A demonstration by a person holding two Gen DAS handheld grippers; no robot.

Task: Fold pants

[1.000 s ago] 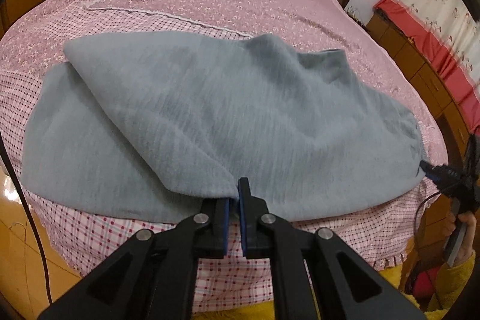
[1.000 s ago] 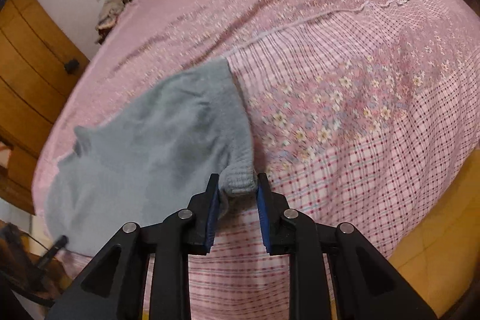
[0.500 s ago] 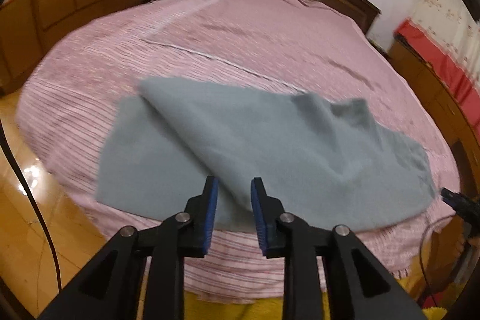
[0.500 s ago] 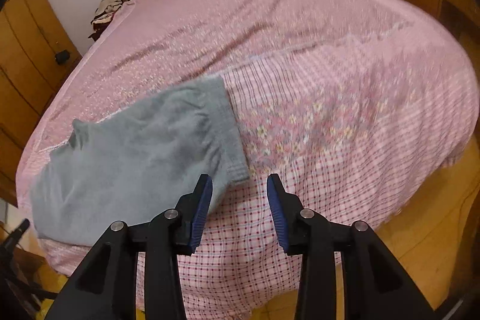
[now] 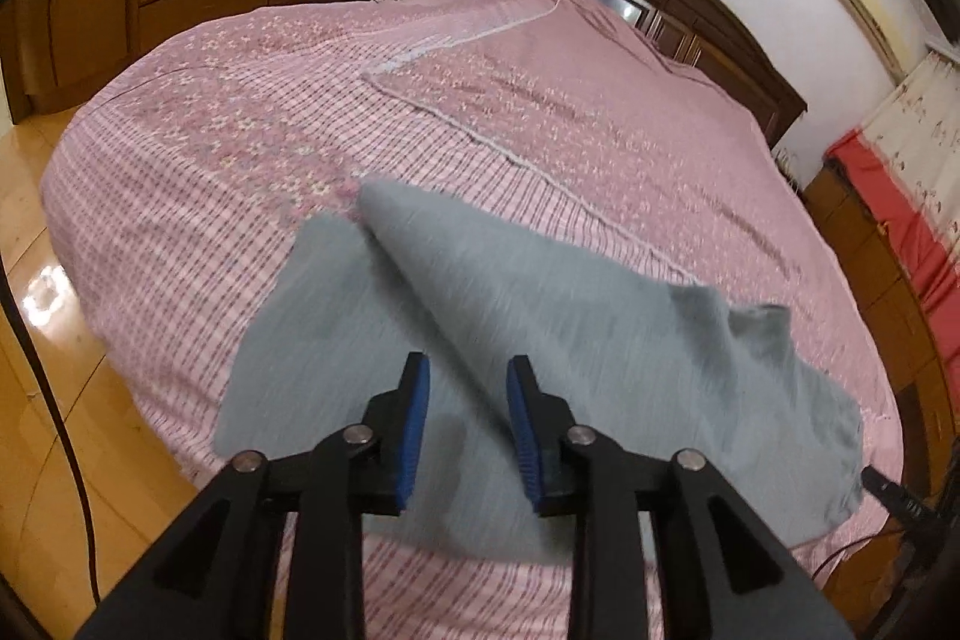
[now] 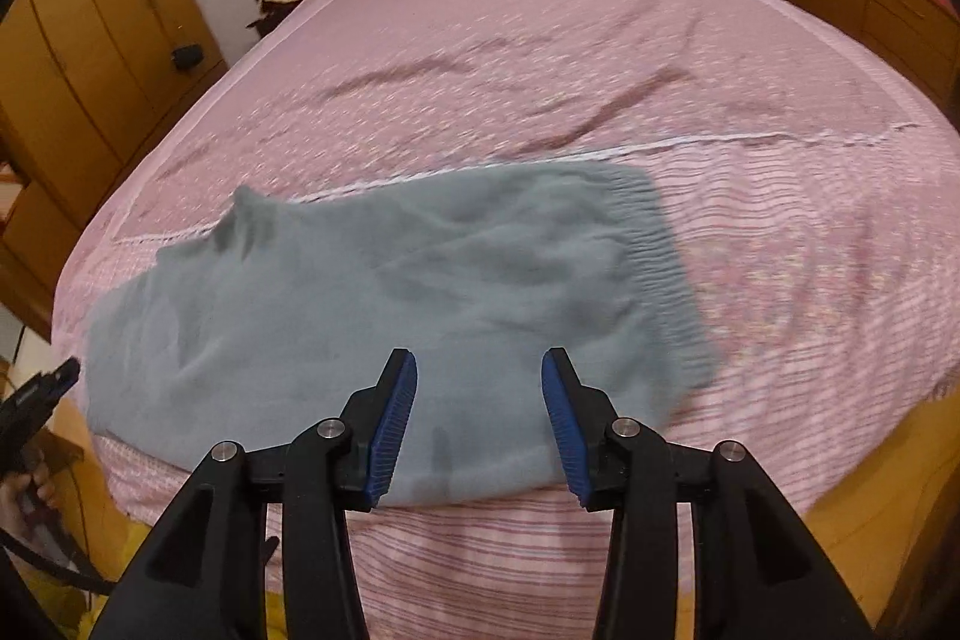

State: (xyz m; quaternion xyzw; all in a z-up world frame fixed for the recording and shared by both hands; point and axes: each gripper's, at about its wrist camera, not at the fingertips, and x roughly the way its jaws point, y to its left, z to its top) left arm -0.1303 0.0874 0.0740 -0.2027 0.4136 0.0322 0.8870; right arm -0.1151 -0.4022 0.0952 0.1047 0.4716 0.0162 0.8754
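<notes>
Now — pants [image 6: 384, 304]: folded once, along the bed's [image 6: 600, 40] near edge, long axis left-right.
Left claw [image 5: 465, 388]: empty, opening, above leg end.
Right claw [image 6: 477, 382]: empty, opening — nearer waistband [image 6: 666, 250].

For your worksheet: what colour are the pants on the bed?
Grey-blue pants, clearest in the right wrist view.

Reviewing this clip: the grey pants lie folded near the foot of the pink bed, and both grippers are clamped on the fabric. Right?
Not quite. Both grippers are open above the grey pants, jaws opening with nothing pinched: left gripper in the left wrist view, right gripper in the right. The pink bed part holds.
</notes>
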